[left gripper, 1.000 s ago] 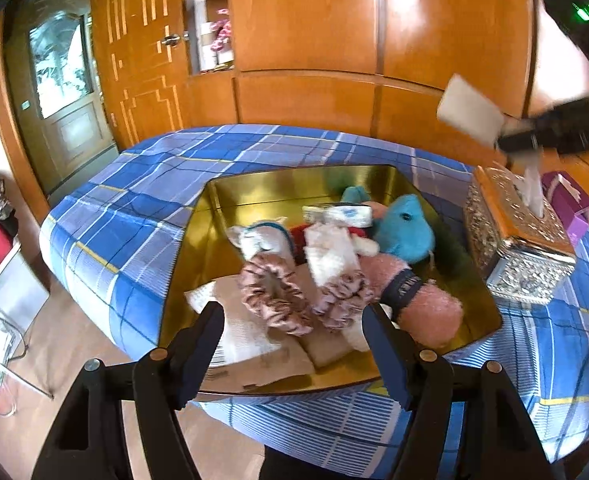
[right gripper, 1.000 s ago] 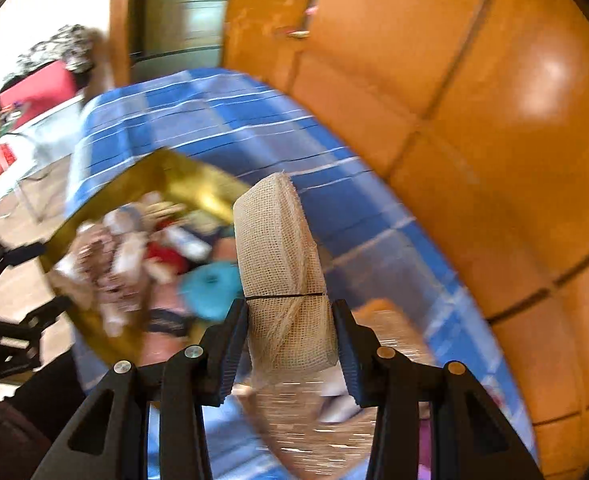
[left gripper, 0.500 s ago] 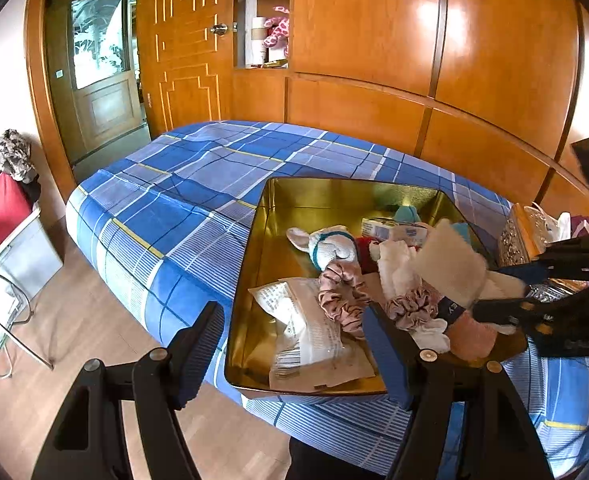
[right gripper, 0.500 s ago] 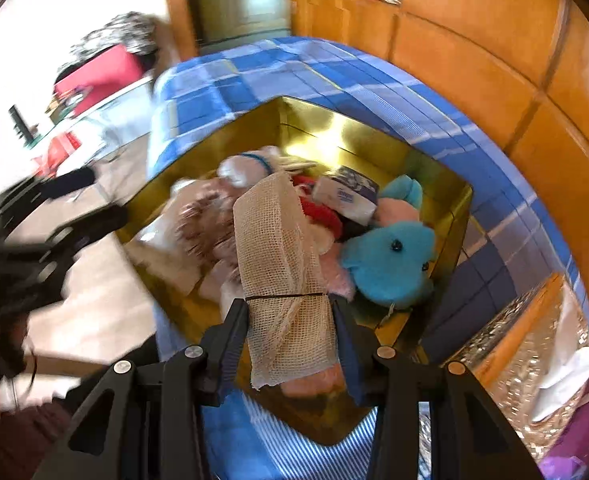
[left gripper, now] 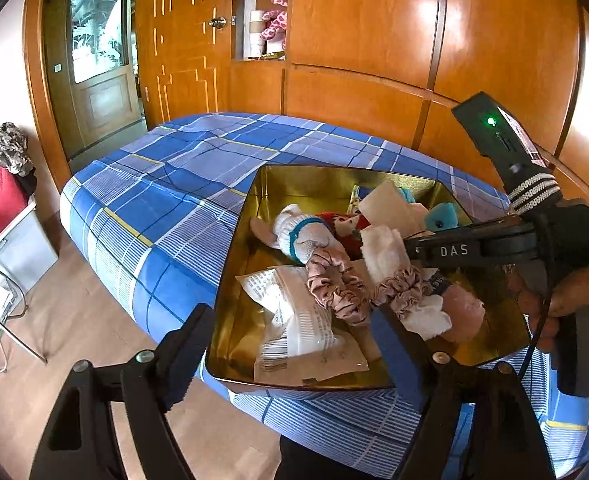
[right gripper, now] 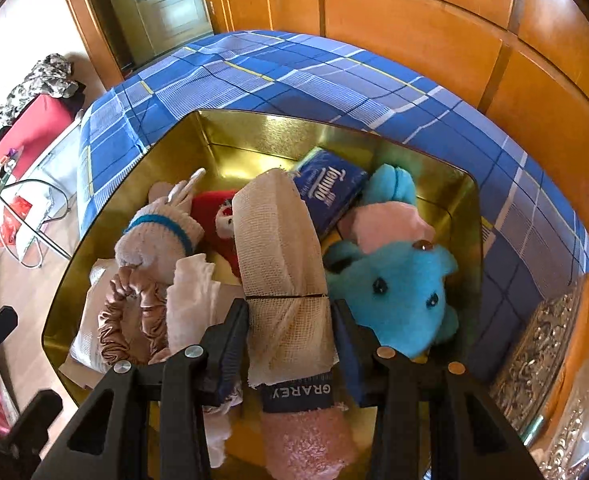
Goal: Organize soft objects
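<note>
A gauze roll (right gripper: 282, 248) is clamped in the right gripper (right gripper: 290, 336) at the bottom middle of the right wrist picture, just above the gold tray (right gripper: 254, 136). Many soft things are already packed in the tray: a blue toy (right gripper: 398, 292), a sock (right gripper: 158, 236), a scrunchie (right gripper: 130, 320), a tissue pack (right gripper: 330, 188) and a pink cloth (right gripper: 302, 444) at the bottom. The roll is not yet let go, so it seems one of the last things left to put in. The left gripper (left gripper: 286, 352) hangs at the bottom of its picture. Its jaws have just been opening and are wide apart, with nothing held between them.
</note>
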